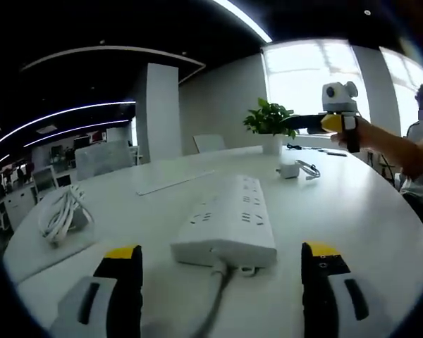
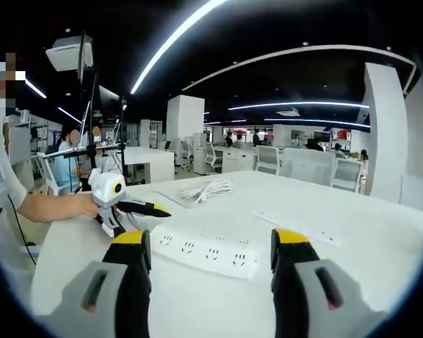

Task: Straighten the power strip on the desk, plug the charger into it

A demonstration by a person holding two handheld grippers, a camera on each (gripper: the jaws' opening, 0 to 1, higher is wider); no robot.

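A white power strip [image 1: 229,222] lies on the white desk [image 1: 352,225], its cord [image 1: 215,296] running back between my left gripper's jaws. The left gripper [image 1: 222,271] stands open just short of the strip's near end, touching nothing. A small white charger [image 1: 289,170] with a thin cable [image 1: 309,167] rests farther back, near the right gripper [image 1: 338,120], which a hand holds above the desk. In the right gripper view the power strip [image 2: 208,250] lies crosswise just beyond my open right gripper [image 2: 210,264]. The left gripper [image 2: 120,201] comes in from the left.
A coiled white cable [image 1: 63,215] lies at the desk's left side, seen too as a cable bundle [image 2: 204,189]. A flat white sheet [image 1: 173,182] lies behind the strip. A potted plant [image 1: 270,120] stands at the far edge. Office chairs [image 2: 307,165] ring the desk.
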